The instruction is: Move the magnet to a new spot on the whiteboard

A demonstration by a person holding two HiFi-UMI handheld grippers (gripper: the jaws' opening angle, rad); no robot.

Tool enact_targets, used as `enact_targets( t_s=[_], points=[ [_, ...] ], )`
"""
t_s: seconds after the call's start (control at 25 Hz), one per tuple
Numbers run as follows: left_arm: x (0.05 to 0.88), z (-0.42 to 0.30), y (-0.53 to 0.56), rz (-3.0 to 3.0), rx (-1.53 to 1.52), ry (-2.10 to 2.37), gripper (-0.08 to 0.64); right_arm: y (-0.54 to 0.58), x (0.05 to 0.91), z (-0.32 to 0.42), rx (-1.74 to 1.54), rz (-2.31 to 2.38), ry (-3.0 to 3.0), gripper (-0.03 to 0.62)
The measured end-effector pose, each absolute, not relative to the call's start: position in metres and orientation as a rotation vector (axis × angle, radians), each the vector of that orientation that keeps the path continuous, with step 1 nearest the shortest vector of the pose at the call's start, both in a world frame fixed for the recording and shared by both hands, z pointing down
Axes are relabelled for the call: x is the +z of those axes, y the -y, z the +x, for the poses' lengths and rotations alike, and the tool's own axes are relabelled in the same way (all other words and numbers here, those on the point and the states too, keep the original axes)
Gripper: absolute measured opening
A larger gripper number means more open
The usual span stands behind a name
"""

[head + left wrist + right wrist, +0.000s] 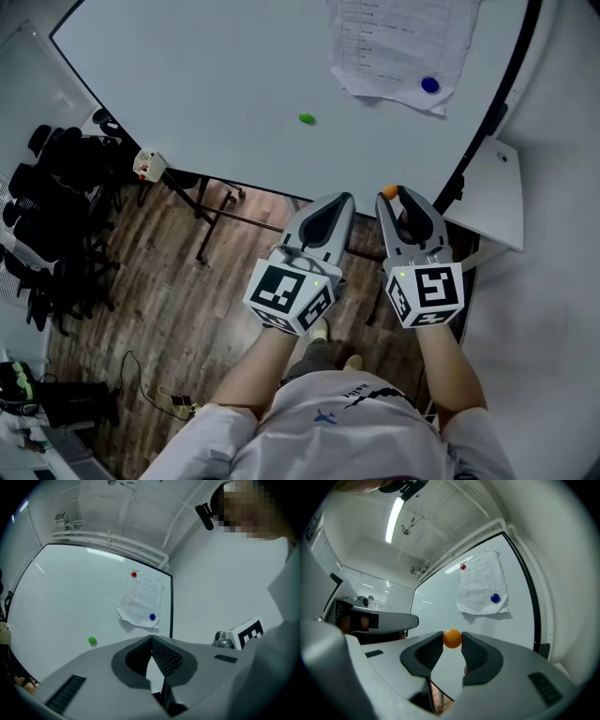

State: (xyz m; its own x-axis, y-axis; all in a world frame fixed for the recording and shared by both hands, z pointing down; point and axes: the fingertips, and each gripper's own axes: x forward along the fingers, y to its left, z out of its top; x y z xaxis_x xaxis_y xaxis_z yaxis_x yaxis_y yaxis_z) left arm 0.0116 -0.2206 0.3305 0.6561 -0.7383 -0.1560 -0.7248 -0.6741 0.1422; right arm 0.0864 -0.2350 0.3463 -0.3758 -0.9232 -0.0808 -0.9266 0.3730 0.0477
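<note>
Whiteboard (pixel 206 84) fills the upper part of the head view, its lower edge running down towards the right, with wood floor (pixel 178 281) showing beneath it at the left. Up in the top right of the board hangs a paper (pixel 398 42), curling at its bottom edge.

Below the board's edge, at centre frame, both forearms reach forward side by side, holding the tools level and pointed at the board. The left gripper (pixel 343 199) has its tongs pressed together with nothing between them; I'd say it is just parked out of the way. The right gripper (pixel 397 195) sits just beside it, its tongs pinching the orange magnet (pixel 452 638) at the very tips, the ball squeezed between the two ribbed pads. So the magnet is off the board, carried in the air short of the surface, below the paper. Held at the tips like that, it can be pushed flat onto bare board.

A blue magnet (pixel 429 84) pins the paper's lower corner, a red magnet (pixel 134 574) its top, and a green magnet (pixel 307 118) sits alone on the board, left of the paper.
</note>
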Motion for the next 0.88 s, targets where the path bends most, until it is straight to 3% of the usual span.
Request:
enact_targets(
  t_s=[0.88],
  points=[
    [0.371,-0.024,0.355,2.828,-0.241,1.055,0.009,0.374,0.386,0.065,0.199,-2.159,-2.365,0.129]
  ],
)
